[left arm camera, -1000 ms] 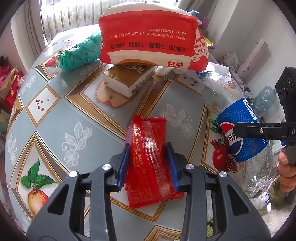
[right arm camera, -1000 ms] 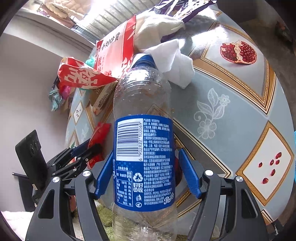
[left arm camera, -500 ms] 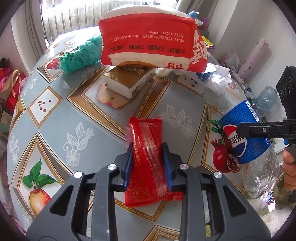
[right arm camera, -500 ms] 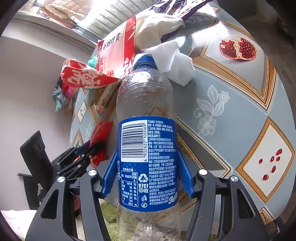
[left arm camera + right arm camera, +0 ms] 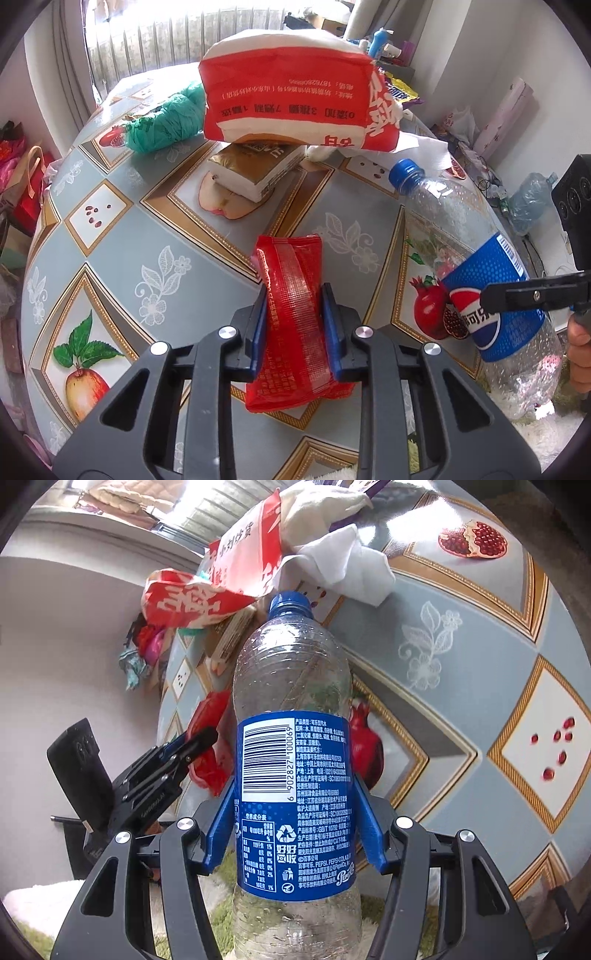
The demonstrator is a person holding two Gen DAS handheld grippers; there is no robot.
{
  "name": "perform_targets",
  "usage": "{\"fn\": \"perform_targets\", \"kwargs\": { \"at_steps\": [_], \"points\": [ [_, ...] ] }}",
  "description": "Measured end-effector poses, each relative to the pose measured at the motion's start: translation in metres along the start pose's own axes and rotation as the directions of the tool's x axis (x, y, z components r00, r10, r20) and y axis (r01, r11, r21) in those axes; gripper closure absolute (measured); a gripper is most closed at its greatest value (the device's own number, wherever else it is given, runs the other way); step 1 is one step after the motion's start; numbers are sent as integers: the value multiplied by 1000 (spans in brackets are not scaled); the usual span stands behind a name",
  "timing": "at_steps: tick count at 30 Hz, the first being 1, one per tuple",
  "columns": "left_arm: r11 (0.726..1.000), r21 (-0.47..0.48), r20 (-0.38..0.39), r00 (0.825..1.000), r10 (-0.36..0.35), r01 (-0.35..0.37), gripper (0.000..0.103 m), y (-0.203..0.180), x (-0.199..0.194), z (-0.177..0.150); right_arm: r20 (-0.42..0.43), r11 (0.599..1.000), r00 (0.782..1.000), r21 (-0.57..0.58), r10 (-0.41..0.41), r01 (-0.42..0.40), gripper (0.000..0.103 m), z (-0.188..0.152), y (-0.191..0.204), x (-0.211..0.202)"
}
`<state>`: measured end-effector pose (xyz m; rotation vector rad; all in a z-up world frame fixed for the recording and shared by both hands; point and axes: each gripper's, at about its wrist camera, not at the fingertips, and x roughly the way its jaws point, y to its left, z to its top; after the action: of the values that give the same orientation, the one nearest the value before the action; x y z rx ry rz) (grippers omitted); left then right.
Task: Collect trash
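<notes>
Green bag (image 5: 166,118), left view only

The left gripper (image 5: 294,325) was a black plastic frame with triangular cut-outs, silver round screws at its joints and blue pads (image 5: 256,332). The right gripper (image 5: 294,823) matched it: black arms, silver screws, angled blue fingers (image 5: 369,830). A black boxy block sat behind each.

A lived-in home: fruit-patterned tablecloth (image 5: 122,229), window radiator (image 5: 147,40), shopping bags (image 5: 22,177) along the wall.
</notes>
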<state>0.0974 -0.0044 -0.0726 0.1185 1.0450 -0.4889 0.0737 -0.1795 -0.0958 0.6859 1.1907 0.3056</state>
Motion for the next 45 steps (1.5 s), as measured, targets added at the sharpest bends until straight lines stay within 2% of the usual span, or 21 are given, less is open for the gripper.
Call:
{"fn": "perform_targets", "kwargs": {
  "at_steps": [9,17,21,24,27,29,32,35,36,39,42,45],
  "points": [
    [999,27,51,998,-43,42,80,-11,-24,-1,39,999,998,-12,46,-46,46,-17,3,-17],
    [988,114,107,988,-113,101,80,-34,-41,19,172,999,984,19,44,-48,46,-32,-5,-58],
    [972,181,120,977,-174,151,80,-59,-47,38,277,996,960,70,41,-63,46,-44,-24,-91],
    [949,244,118,965,-233,199,80,-88,-45,57,358,990,934,126,13,-62,46,-55,-46,-120],
    [922,283,83,951,-297,263,80,-119,-35,79,438,979,898,196,-40,-52,46,-68,-72,-150],
    [894,311,40,935,-351,322,80,-148,-24,94,485,965,871,257,-85,-48,46,-76,-96,-172],
    [848,339,-53,908,-415,407,80,-201,-3,114,534,928,827,369,-176,-41,46,-92,-138,-204],
    [797,379,-148,881,-449,470,80,-264,25,130,546,868,796,494,-262,-54,45,-106,-189,-228],
    [788,396,-173,881,-441,472,80,-284,35,133,541,833,787,550,-297,-63,45,-111,-214,-236],
    [749,442,-260,869,-420,494,79,-349,75,135,509,743,785,663,-354,-95,45,-119,-271,-246],
    [727,444,-360,847,-391,524,79,-408,121,130,482,650,802,743,-352,-161,45,-125,-337,-248],
    [709,432,-441,816,-373,557,79,-459,164,123,451,563,826,800,-339,-207,45,-128,-398,-244]
  ]
}}
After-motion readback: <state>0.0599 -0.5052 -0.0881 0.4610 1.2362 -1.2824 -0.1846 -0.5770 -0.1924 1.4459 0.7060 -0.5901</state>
